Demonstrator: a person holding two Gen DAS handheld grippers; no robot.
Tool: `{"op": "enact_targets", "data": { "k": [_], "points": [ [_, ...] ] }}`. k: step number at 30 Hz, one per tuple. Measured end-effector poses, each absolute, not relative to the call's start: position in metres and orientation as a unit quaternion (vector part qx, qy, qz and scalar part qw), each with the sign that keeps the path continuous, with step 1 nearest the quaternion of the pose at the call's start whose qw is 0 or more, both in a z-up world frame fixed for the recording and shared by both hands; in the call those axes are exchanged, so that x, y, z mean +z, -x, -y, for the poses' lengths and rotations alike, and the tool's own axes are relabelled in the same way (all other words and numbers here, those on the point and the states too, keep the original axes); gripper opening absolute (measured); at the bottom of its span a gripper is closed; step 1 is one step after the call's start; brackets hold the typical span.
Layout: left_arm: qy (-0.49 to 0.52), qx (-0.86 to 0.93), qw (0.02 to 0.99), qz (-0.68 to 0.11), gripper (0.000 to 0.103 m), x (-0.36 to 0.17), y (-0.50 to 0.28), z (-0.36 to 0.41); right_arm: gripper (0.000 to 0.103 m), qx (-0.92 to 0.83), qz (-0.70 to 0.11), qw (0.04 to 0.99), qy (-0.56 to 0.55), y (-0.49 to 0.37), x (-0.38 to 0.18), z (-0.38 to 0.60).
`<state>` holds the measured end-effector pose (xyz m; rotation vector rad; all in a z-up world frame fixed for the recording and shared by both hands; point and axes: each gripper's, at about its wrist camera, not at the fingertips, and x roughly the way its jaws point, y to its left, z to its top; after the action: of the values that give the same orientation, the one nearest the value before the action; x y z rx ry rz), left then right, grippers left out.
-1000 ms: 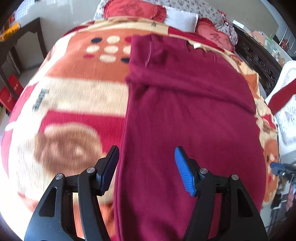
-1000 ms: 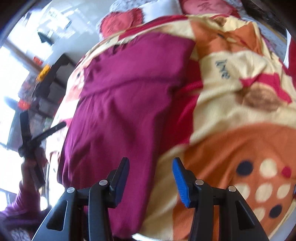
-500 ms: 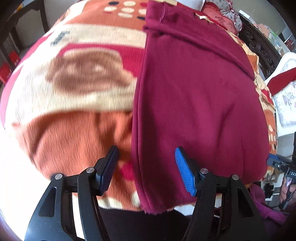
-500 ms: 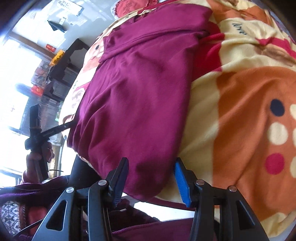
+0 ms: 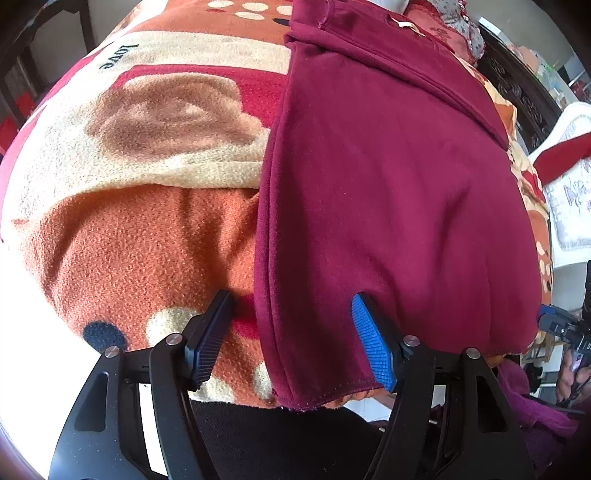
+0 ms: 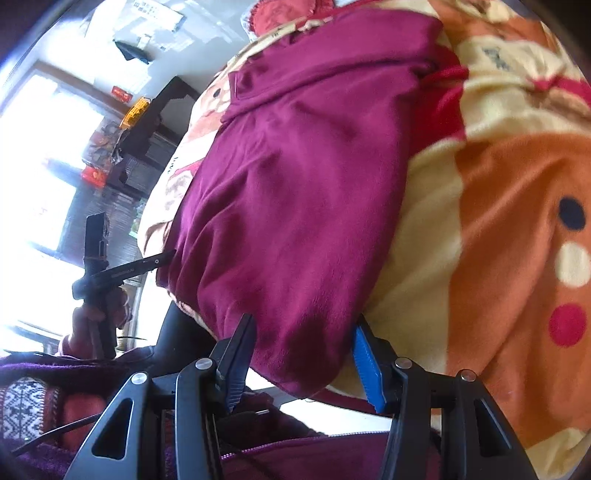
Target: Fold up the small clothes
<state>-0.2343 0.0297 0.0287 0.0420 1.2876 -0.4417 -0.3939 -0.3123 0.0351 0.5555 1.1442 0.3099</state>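
A dark red garment (image 5: 388, 184) lies flat on a patterned fleece blanket (image 5: 147, 240), its top part folded down and its hem hanging at the bed's near edge. My left gripper (image 5: 290, 306) straddles the hem's left corner; its jaws are opening and the pads do not press the cloth. In the right wrist view, the same garment (image 6: 295, 184) has its right hem corner between the jaws of my right gripper (image 6: 304, 325), which stands open around the cloth. A hand holds the left gripper (image 6: 110, 273) off to the left there.
The blanket (image 6: 498, 221) covers the bed to both sides of the garment. Red pillows (image 5: 439, 26) lie at the headboard end. A dark carved bed frame (image 5: 524, 99) and a white chair (image 5: 569, 184) stand to the right, a dark table (image 6: 162, 107) to the left.
Both grippers came back and down from over the garment's middle to its hem at the bed's near edge. Each now has a hem corner between its jaws.
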Motion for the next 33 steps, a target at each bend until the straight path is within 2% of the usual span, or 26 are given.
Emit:
{"op": "enact_targets", "data": {
  "k": [11, 12, 14, 15, 16, 17, 18, 20, 23, 33],
  "points": [
    [-0.013, -0.208, 0.771, -0.602, 0.066, 0.027, 0.231, -0.025, 0.050, 0.184, -0.522, 0.798, -0.237, 0.397, 0.037, 0.300],
    [-0.011, -0.209, 0.773, -0.600, 0.066, 0.026, 0.232, -0.026, 0.049, 0.181, -0.520, 0.800, -0.237, 0.396, 0.037, 0.299],
    [-0.010, -0.211, 0.777, -0.593, 0.066, 0.026, 0.233, -0.026, 0.038, 0.170, -0.511, 0.804, -0.251, 0.395, 0.035, 0.301],
    [-0.012, -0.212, 0.779, -0.590, 0.059, 0.027, 0.234, -0.026, 0.027, 0.166, -0.504, 0.807, -0.259, 0.395, 0.034, 0.301],
    [-0.014, -0.217, 0.779, -0.588, 0.051, 0.029, 0.235, -0.026, 0.024, 0.160, -0.502, 0.808, -0.263, 0.394, 0.033, 0.302],
    [-0.016, -0.222, 0.778, -0.587, 0.033, 0.031, 0.236, -0.025, 0.023, 0.160, -0.502, 0.809, -0.261, 0.394, 0.034, 0.301],
    [-0.017, -0.225, 0.778, -0.587, 0.022, 0.033, 0.237, -0.025, 0.021, 0.162, -0.499, 0.812, -0.257, 0.393, 0.037, 0.301],
    [-0.013, -0.233, 0.776, -0.586, 0.011, 0.039, 0.235, -0.025, 0.019, 0.172, -0.484, 0.819, -0.255, 0.391, 0.047, 0.301],
    [0.011, -0.254, 0.772, -0.582, 0.010, 0.052, 0.227, -0.027, 0.018, 0.183, -0.456, 0.831, -0.262, 0.383, 0.065, 0.305],
    [0.055, -0.283, 0.828, -0.481, 0.010, 0.117, 0.160, -0.013, 0.017, 0.149, -0.373, 0.874, -0.273, 0.331, 0.110, 0.346]
  ]
}}
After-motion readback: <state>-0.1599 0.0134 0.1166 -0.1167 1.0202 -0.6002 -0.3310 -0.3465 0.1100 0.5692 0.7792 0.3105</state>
